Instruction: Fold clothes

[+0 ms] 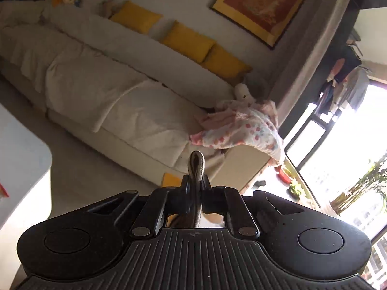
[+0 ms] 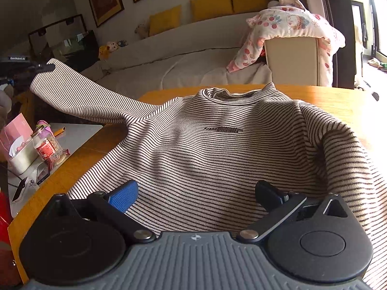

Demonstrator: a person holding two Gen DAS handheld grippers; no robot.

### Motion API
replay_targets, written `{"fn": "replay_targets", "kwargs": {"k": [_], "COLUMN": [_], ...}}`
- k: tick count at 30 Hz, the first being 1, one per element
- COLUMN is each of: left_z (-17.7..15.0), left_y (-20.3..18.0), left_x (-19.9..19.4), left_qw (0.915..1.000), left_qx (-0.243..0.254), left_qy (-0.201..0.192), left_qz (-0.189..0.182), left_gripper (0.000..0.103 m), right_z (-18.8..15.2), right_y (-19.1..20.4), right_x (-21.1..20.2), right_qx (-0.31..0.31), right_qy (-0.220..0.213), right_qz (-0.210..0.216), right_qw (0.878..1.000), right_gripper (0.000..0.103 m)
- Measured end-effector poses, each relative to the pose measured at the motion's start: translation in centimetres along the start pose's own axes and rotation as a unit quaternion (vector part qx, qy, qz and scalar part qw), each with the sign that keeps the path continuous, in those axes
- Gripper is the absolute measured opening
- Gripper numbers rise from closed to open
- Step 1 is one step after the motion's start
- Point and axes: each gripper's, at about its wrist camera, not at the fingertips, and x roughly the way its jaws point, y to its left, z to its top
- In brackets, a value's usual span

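While my left gripper (image 1: 196, 188) is clamped tight on a fold of striped cloth that loops up out of the closed jaws at the lower middle of its view, my right gripper (image 2: 196, 193) sits with its jaws spread wide and nothing between them, low over the hem of the striped sweater (image 2: 205, 149). In the right wrist view the sweater lies chest-up on the wooden table (image 2: 338, 96), collar toward the far edge, and fills the centre of the frame. Its sleeve (image 2: 79, 94) runs up to the upper left, off the table edge, its cuff pinched there by a dark gripper tip that I take to be my left one. The other side of the sweater is bunched up in a ridge at the right of the frame.

As I judge it, the sleeve fold is in hand: the lifted sleeve wants carrying across the chest and laying flat, while my right gripper steadies or takes the hem.

Small dark lettering sits on the chest, too blurred to read beyond what may begin "Fras". At the far left a black label reads "GenRobot.AI". Beyond the table is a pale sofa (image 2: 183, 60) with yellow cushions (image 2: 210, 4) and a cherry-print blanket (image 2: 290, 24).
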Motion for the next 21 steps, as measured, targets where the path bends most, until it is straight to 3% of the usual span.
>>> {"fn": "replay_targets", "kwargs": {"k": [3, 7, 12, 13, 15, 21], "left_z": [0.8, -0.8, -3.5, -3.9, -4.8, -8.9], "left_y": [-6.4, -14.3, -19.6, -19.9, -19.6, -15.3], "left_x": [2.9, 8.0, 12.5, 12.8, 12.7, 10.3], "left_qw": [0.9975, 0.988, 0.9744, 0.9729, 0.973, 0.9811], "left_qx": [0.033, 0.052, 0.041, 0.042, 0.05, 0.121], "left_qy": [0.008, 0.039, 0.081, 0.087, 0.089, 0.073], "left_qz": [-0.062, -0.14, -0.206, -0.21, -0.207, -0.132], "left_gripper": [0.01, 0.011, 0.022, 0.027, 0.051, 0.077], "right_z": [-0.1, -0.1, -0.1, 0.0, 0.0, 0.6], "right_y": [-0.2, -0.5, -0.9, -1.0, -1.1, -1.0], "right_x": [-0.4, -0.6, -0.7, -0.6, -0.5, 0.1], "right_qx": [0.006, 0.018, 0.033, 0.036, 0.041, 0.064], "right_qy": [-0.01, -0.018, -0.02, -0.018, -0.012, 0.025], "right_qz": [-0.001, -0.006, -0.013, -0.014, -0.018, -0.03], "right_qw": [1.0, 1.0, 0.999, 0.999, 0.999, 0.997], "right_gripper": [0.103, 0.103, 0.103, 0.103, 0.103, 0.103]}}
